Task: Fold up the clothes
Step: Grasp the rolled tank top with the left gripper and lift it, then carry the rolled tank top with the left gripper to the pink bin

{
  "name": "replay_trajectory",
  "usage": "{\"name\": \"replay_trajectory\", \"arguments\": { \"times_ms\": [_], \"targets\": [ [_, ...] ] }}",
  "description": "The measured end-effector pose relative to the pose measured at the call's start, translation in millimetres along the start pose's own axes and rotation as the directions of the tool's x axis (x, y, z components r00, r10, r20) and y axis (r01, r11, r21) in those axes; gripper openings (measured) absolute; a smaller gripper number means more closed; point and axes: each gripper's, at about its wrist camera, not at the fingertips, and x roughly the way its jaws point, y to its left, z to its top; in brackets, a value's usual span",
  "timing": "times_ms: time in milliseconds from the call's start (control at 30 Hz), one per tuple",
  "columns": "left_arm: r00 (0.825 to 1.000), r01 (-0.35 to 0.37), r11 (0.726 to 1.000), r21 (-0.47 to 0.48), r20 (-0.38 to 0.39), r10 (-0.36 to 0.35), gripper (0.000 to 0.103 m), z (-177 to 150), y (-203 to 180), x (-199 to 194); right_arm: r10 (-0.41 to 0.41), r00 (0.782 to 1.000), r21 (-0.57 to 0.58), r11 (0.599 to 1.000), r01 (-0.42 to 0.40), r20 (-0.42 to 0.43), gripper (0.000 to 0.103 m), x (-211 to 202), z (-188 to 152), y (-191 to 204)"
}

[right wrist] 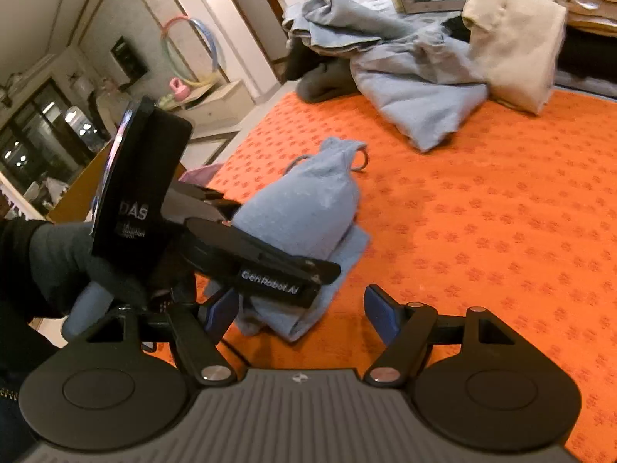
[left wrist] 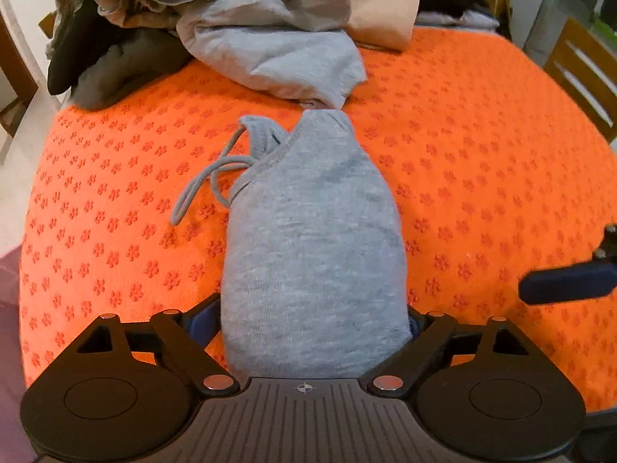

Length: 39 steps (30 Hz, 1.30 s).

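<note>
Your left gripper [left wrist: 316, 320] straddles the folded grey garment [left wrist: 312, 239] on the orange counter [left wrist: 482, 162], fingers wide, right gripper [right wrist: 300, 316] empty and wide; next, probably fetch from the unfolded pile [right wrist: 405, 77].

behind your orange cloth [right wrist: 501, 208] you have pale walls [right wrist: 46, 11], a dark cabinet [right wrist: 34, 135], a hoop [right wrist: 189, 50], and a wooden chair [left wrist: 582, 73].
</note>
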Motion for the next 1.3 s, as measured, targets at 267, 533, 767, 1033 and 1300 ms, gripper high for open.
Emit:
{"name": "replay_trajectory", "arguments": {
  "times_ms": [267, 533, 767, 1033, 1300],
  "targets": [
    [0.998, 0.033, 0.998, 0.045, 0.046, -0.035, 0.06, -5, 1, -9, -0.007, 1.0, 0.029, 1.0, 0.007, 0.017, 0.078, -29, -3, -11],
    [0.982, 0.09, 0.98, 0.179, 0.147, -0.117, 0.055, -29, 9, -53, -0.029, 0.993, 0.094, 0.995, 0.018, 0.118, 0.078, -64, 14, -24],
    [0.932, 0.114, 0.893, 0.436, 0.263, -0.248, 0.055, -72, 21, -115, 0.089, 0.975, 0.137, 0.984, -0.118, 0.202, 0.078, -75, 48, -22],
    [0.867, 0.24, 0.805, 0.542, 0.253, -0.429, 0.056, -101, 45, -161, 0.299, 0.951, -0.073, 0.953, -0.293, 0.078, 0.012, -54, 92, -2],
    [0.811, 0.35, 0.776, 0.525, 0.245, -0.532, 0.056, -109, 60, -189, 0.497, 0.83, -0.327, 0.763, -0.558, -0.255, 0.01, -6, 137, 39]
  ]
}}
